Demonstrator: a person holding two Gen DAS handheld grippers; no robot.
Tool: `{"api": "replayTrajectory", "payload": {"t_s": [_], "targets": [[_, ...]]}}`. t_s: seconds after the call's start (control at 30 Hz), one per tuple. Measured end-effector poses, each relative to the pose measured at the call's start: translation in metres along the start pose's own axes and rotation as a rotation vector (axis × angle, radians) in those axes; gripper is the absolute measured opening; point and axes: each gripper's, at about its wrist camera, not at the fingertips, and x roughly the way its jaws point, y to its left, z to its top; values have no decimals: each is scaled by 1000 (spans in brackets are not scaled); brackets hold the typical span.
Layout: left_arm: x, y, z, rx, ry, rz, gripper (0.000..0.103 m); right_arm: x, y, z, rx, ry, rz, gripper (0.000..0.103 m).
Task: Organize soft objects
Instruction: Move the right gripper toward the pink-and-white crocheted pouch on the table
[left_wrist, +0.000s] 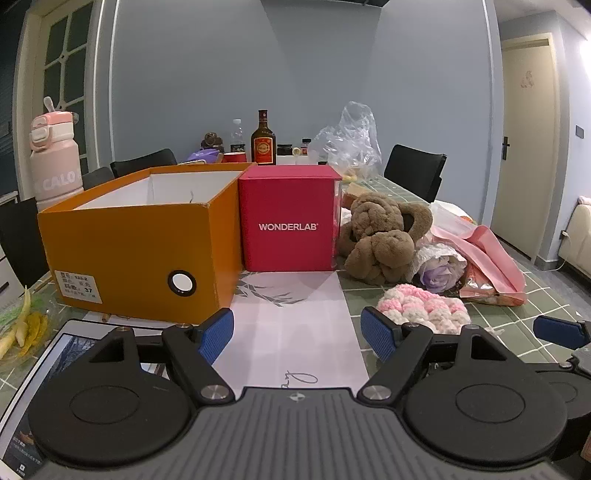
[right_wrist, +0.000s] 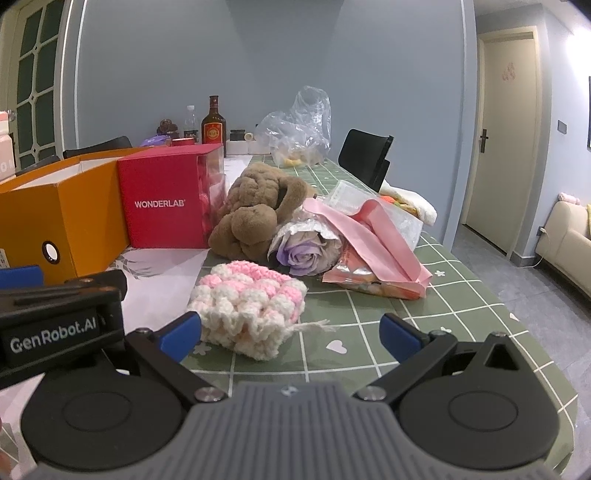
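The right hand-held gripper (right_wrist: 290, 334) stood spread and empty, the pink-and-white crocheted piece (right_wrist: 249, 308) lying on the counter (right_wrist: 424, 325) just ahead, slightly left, broadside across its fingers. The left hand-held gripper (left_wrist: 297, 332), likewise spread, sat farther.

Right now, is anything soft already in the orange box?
No: the left wrist view shows only bare white inner walls in the orange box.
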Motion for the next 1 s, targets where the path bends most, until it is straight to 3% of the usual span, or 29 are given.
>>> {"api": "replayTrajectory", "payload": {"t_s": [0.73,1.0], "targets": [[-1,-5,-2,0,-5,-1,92,2,-5,-2,9,6,-27,100],[-10,-4,-1,-15,-52,-2,92,5,-3,-6,-33,4,-53,100]]}}
